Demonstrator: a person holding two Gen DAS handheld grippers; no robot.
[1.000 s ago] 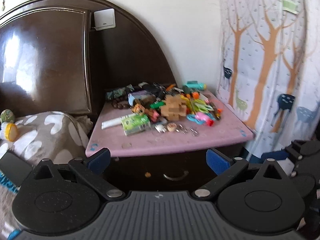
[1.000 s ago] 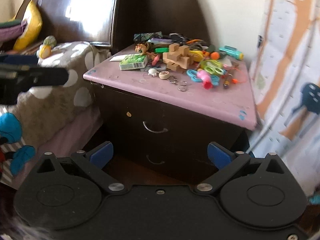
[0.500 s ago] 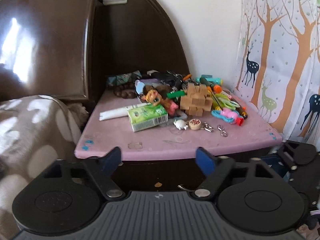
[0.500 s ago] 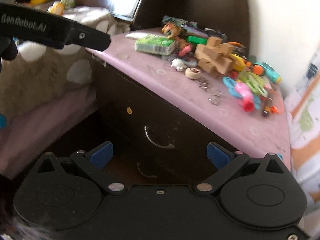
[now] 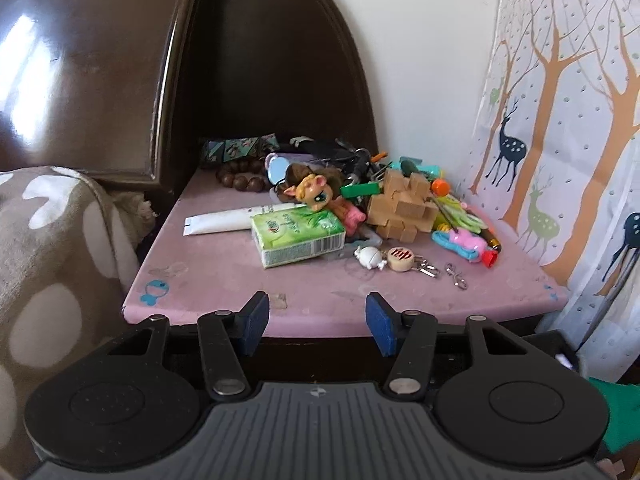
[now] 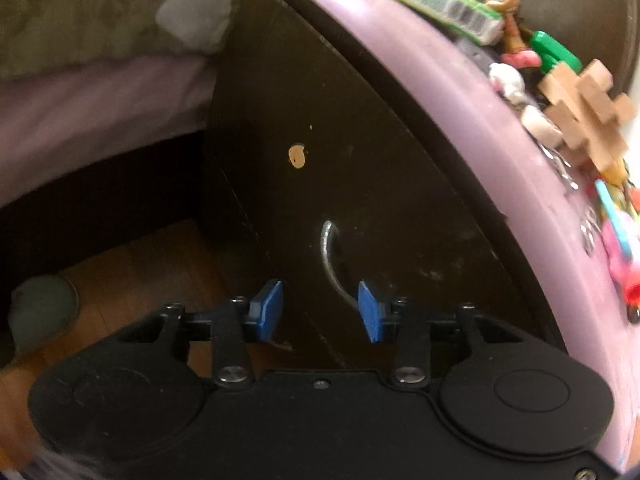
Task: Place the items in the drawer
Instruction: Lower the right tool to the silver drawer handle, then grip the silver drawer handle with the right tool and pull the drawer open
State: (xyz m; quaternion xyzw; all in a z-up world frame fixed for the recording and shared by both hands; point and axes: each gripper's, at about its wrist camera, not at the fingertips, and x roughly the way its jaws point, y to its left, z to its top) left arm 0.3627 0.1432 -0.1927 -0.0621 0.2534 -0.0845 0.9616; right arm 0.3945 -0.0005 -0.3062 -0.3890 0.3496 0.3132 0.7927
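Note:
A dark nightstand with a pink top (image 5: 224, 284) carries a heap of small items: a green tissue pack (image 5: 298, 240), a white tube (image 5: 224, 222), a toy animal (image 5: 316, 196), a wooden puzzle (image 5: 400, 208) and key rings (image 5: 400, 258). My left gripper (image 5: 316, 322) hovers at the top's front edge, its jaws closing on nothing. In the right wrist view the dark drawer front (image 6: 380, 200) fills the frame. Its curved metal handle (image 6: 330, 256) runs down between the closing fingers of my right gripper (image 6: 320, 310), close to the right pad (image 6: 370, 312), with no visible pressing.
A bed with a brown spotted blanket (image 5: 48, 240) stands left of the nightstand, and a dark headboard (image 5: 100, 60) rises behind. A deer-print curtain (image 5: 560, 120) hangs on the right. Wooden floor (image 6: 140, 272) with a grey round object (image 6: 40, 304) lies below the drawer.
My left gripper came closer to the nightstand's front edge and its jaws narrowed. My right gripper dropped, rolled and closed in on the drawer handle, and its jaws narrowed too.

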